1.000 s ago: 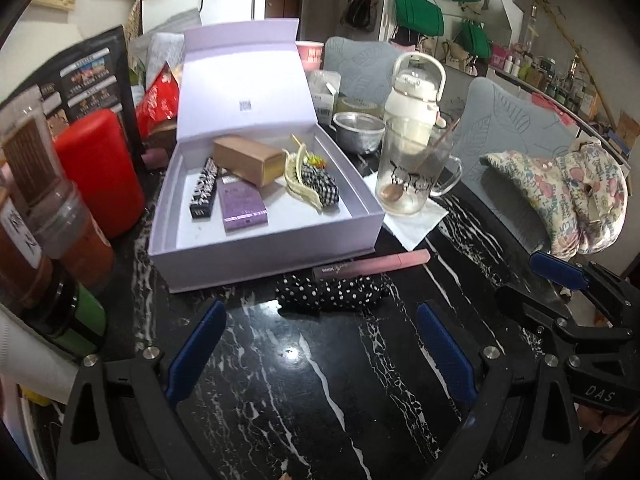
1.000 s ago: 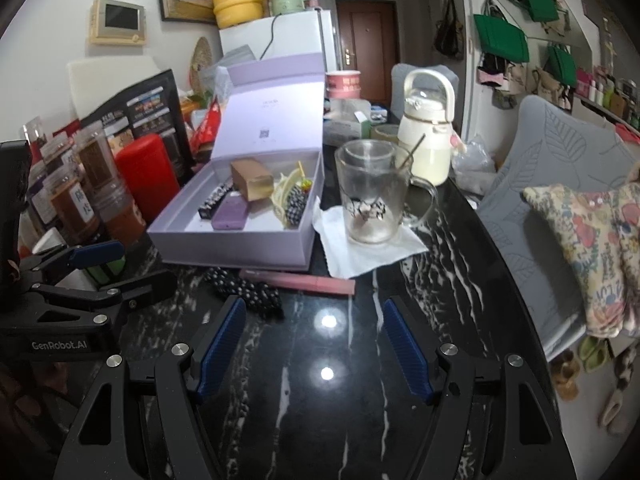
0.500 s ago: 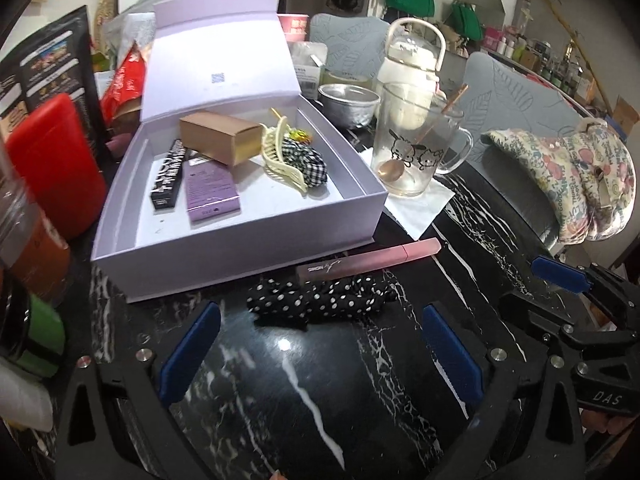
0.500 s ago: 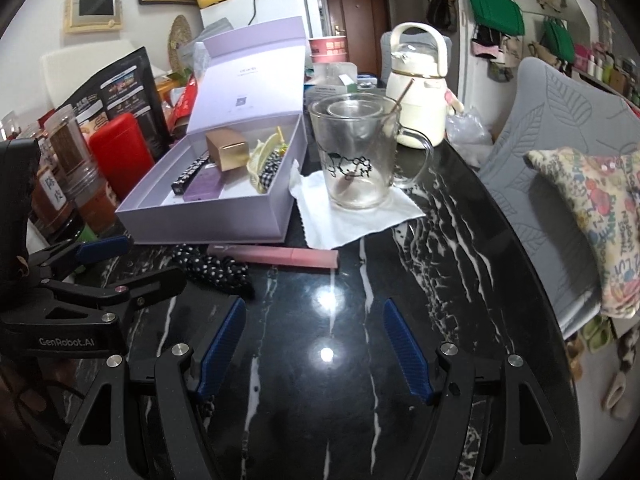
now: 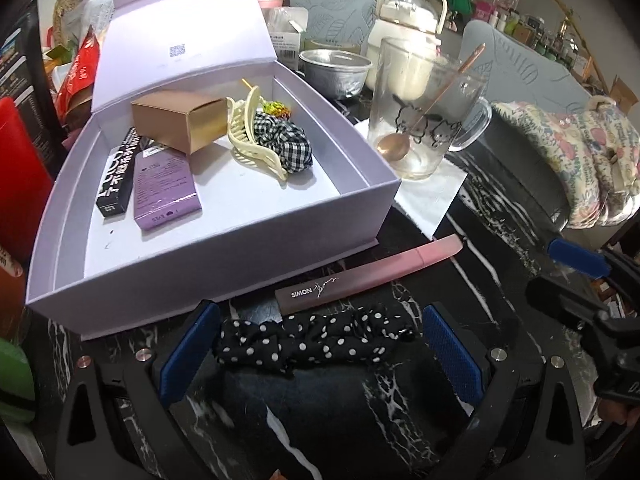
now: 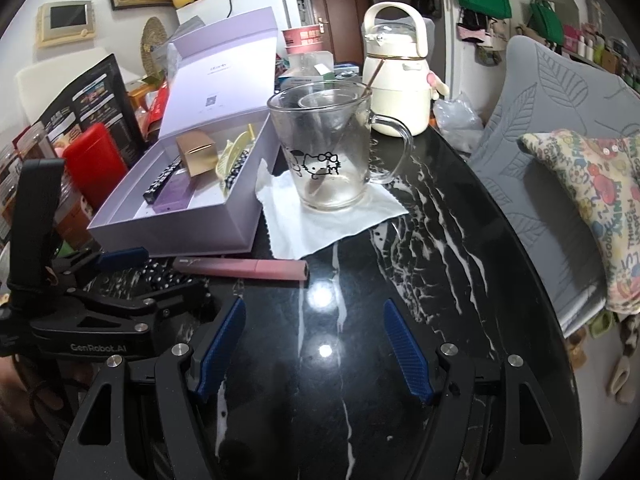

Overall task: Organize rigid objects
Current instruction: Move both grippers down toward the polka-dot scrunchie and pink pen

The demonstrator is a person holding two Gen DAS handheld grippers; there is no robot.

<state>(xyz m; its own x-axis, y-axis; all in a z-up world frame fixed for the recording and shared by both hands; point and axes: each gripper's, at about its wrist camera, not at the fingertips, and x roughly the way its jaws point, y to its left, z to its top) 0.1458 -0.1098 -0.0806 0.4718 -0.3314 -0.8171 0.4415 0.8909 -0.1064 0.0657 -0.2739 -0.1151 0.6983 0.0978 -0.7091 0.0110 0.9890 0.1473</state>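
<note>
Left gripper [image 5: 316, 350], jaws open, straddles the dotted scrunchie [image 5: 312, 344], lying crosswise; pink box [image 5: 370, 274] seemingly just beyond. Right gripper [image 6: 314, 346], open, holds nothing.

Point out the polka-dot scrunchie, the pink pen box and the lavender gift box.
polka-dot scrunchie [image 5: 316, 342]: left wrist view, middle of the fabric.
pink pen box [image 5: 372, 276]: left wrist view, mid-length of its top face.
lavender gift box [image 5: 224, 268]: left wrist view, front wall.

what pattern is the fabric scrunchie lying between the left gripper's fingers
Black with white polka dots. The scrunchie shows best in the left wrist view.
</note>
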